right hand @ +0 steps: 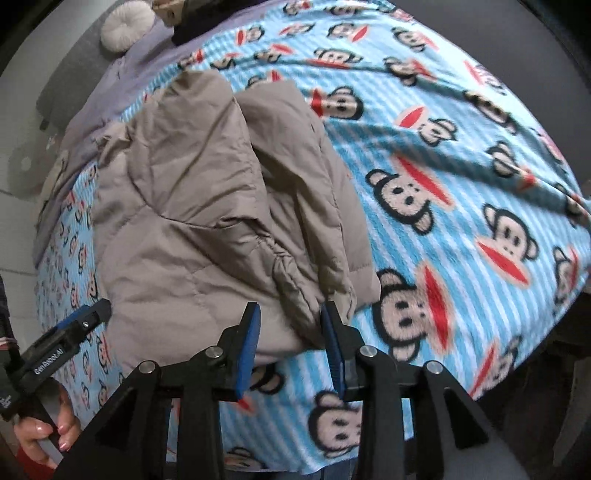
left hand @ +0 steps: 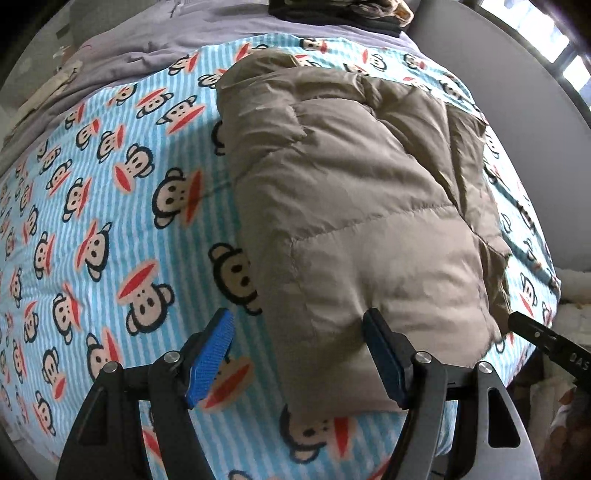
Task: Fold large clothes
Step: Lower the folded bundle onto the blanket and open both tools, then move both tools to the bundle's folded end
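A tan puffy down jacket [left hand: 351,192] lies folded lengthwise on a blue striped monkey-print blanket [left hand: 110,206]. It also shows in the right wrist view [right hand: 207,206]. My left gripper [left hand: 299,332] is open, its jaws straddling the jacket's near left corner, apart from the fabric on the left side. My right gripper [right hand: 291,321] is open at the jacket's near right corner, where a folded sleeve cuff [right hand: 295,280] lies just ahead of the jaws. The right gripper also shows at the right edge of the left wrist view [left hand: 546,339], and the left gripper at the left of the right wrist view [right hand: 74,325].
The blanket [right hand: 461,177] covers a bed. A lilac sheet [left hand: 155,40] and dark stacked clothes [left hand: 332,13] lie at the far end. A round pale cushion [right hand: 122,27] sits beyond the bed. A grey wall [left hand: 517,81] runs along the right. A hand [right hand: 55,432] holds the left gripper.
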The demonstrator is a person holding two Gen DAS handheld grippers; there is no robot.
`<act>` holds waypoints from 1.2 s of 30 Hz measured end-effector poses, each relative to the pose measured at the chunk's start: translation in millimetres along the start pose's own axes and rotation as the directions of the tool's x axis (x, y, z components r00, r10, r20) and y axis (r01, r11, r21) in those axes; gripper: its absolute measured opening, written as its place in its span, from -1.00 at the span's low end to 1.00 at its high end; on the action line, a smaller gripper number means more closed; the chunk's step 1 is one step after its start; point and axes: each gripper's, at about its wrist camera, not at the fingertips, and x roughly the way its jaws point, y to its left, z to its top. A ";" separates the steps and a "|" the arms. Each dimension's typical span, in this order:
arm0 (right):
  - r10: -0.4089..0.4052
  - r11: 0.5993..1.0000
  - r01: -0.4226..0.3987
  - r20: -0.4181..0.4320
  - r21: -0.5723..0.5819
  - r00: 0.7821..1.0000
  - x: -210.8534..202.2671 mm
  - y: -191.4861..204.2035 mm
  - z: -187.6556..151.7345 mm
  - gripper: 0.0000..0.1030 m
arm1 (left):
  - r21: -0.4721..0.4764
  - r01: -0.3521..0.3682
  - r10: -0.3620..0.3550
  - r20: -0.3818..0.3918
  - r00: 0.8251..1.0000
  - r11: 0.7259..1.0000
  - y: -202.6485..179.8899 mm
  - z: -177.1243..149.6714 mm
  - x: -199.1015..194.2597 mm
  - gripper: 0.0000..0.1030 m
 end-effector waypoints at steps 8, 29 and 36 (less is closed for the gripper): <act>0.002 1.000 -0.003 0.028 0.028 1.000 -15.6 20.2 -29.6 -0.26 | 0.016 0.023 -0.023 -0.009 1.000 1.000 21.0 -14.1 -13.0 0.43; 0.082 0.975 -0.089 -0.045 -0.202 0.996 -6.7 39.6 46.3 0.71 | -0.132 -0.075 0.074 -0.017 0.997 0.988 30.6 16.2 -7.1 0.99; 0.153 0.974 -0.165 -0.086 -0.154 0.984 8.7 11.8 74.5 0.73 | -0.148 -0.102 0.096 -0.049 0.994 0.984 22.0 23.8 3.5 0.99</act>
